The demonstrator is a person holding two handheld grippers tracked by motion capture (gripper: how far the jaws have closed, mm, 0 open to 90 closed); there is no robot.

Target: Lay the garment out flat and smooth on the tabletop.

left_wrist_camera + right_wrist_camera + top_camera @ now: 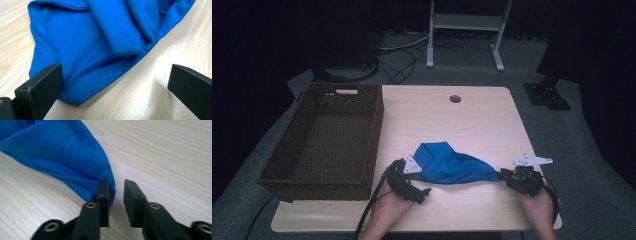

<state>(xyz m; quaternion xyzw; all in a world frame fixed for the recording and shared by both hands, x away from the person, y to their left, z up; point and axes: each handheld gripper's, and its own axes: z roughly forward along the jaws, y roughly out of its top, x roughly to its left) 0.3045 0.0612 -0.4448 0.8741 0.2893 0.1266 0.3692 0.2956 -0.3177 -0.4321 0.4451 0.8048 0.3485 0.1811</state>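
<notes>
left gripper (412,187): jaws spread wide beside blue cloth (452,164) | right gripper (507,176): jaws slightly parted, cloth tip alongside

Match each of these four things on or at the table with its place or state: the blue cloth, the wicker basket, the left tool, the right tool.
Things:
1. blue cloth
2. wicker basket
3. left tool
4. right tool

Places or states:
A. jaws wide apart, at the cloth's near left edge
B. stands empty on the table's left side
C. lies crumpled between the two tools
D. jaws a narrow gap apart, at the cloth's right tip

Pairs: 1-C, 2-B, 3-A, 4-D
</notes>
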